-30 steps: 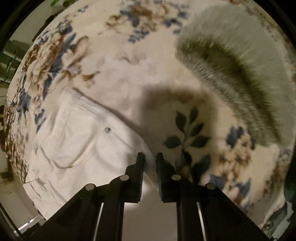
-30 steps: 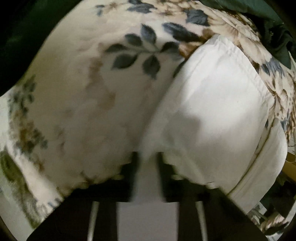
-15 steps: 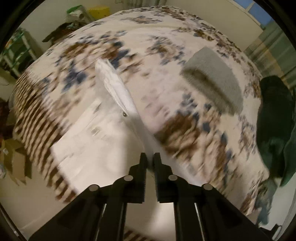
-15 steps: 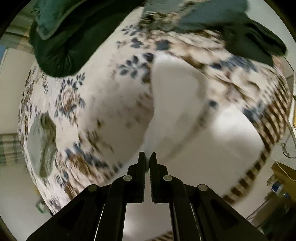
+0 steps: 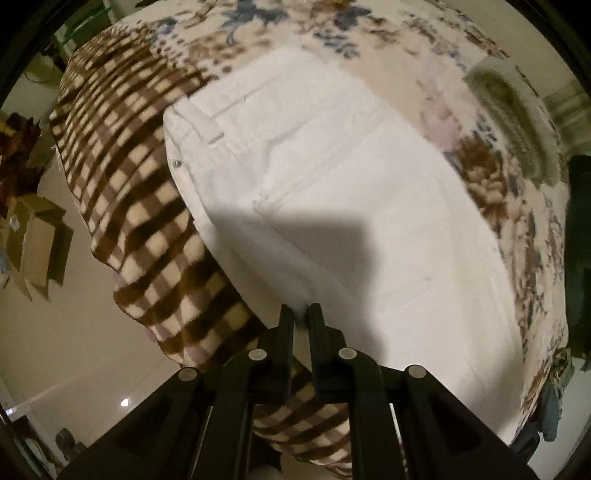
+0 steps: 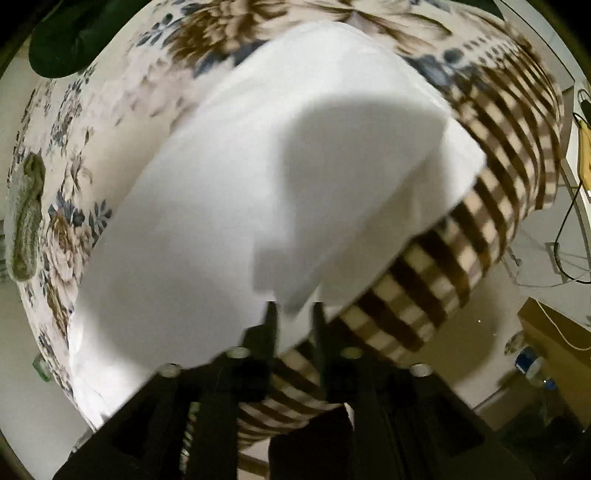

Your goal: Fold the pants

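Observation:
The white pants (image 5: 332, 206) lie spread over the near part of the bed, waistband and rivet at the upper left in the left wrist view. My left gripper (image 5: 301, 317) is shut on the near edge of the pants. In the right wrist view the pants (image 6: 229, 192) fill the middle, with the leg ends hanging near the bed's edge. My right gripper (image 6: 293, 314) holds a fold of the white cloth between its fingers, which stand a little apart; this view is blurred.
The bed has a floral cover (image 5: 369, 33) with a brown checked border (image 5: 122, 184) hanging over its near side. A grey-green fuzzy cloth (image 5: 517, 114) lies at the far right. Dark green bedding (image 6: 62, 40) sits at the back. Cardboard boxes (image 5: 37, 243) stand on the floor.
Both grippers lifted the pants' edge off the floral cover and carried it back toward the bed's checked edge. The pants now lie spread flat over the near side.

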### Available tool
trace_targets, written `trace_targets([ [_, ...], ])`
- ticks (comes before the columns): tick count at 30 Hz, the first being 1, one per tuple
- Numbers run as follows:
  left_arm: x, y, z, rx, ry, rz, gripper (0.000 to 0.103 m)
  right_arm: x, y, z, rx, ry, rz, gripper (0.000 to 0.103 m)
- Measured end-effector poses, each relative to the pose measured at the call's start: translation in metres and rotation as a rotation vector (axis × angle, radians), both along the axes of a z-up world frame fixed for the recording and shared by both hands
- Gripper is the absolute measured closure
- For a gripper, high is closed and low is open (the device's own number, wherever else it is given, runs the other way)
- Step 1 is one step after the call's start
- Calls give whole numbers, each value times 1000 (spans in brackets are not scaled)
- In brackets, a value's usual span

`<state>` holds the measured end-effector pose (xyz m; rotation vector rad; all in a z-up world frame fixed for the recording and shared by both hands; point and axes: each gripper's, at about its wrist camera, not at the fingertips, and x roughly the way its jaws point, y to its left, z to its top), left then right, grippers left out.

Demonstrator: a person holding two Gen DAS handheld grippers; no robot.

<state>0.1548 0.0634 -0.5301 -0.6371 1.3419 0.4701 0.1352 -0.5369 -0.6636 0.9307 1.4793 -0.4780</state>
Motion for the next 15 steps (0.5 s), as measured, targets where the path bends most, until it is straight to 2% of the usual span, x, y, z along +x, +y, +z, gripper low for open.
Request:
trace_targets([
  [1,1,-2,7,18,2,-4,92,-5,-4,5,-1,-18,-24,63],
  [2,3,-5,13,30,-3,-9,82,-12,-13,11,-6,-46,-63,60],
  [3,3,-6,18,35,-15,-15,65,-19,-23,17,-15,-73,-105,56],
  [4,5,-8,23,46,-32,-25,52,-22,-32,23,-23,-97,-141,53],
  [5,6,-11,26,61,-40,-37,24,-26,-43,26,-33,-127,-181,52],
  [6,12,-17,30,79,-46,-50,16,-29,-53,27,-44,-132,-209,50],
  [9,24,-31,28,95,-43,-96,16,-29,-78,22,-46,-155,-296,50],
  [11,25,-27,21,87,-38,-120,16,-28,-92,10,-36,-168,-349,50],
  [13,34,-36,12,88,-14,-148,16,-24,-101,-8,-26,-129,-374,50],
  [15,36,-42,3,94,12,-171,16,-16,-107,-25,-27,-41,-401,50],
])
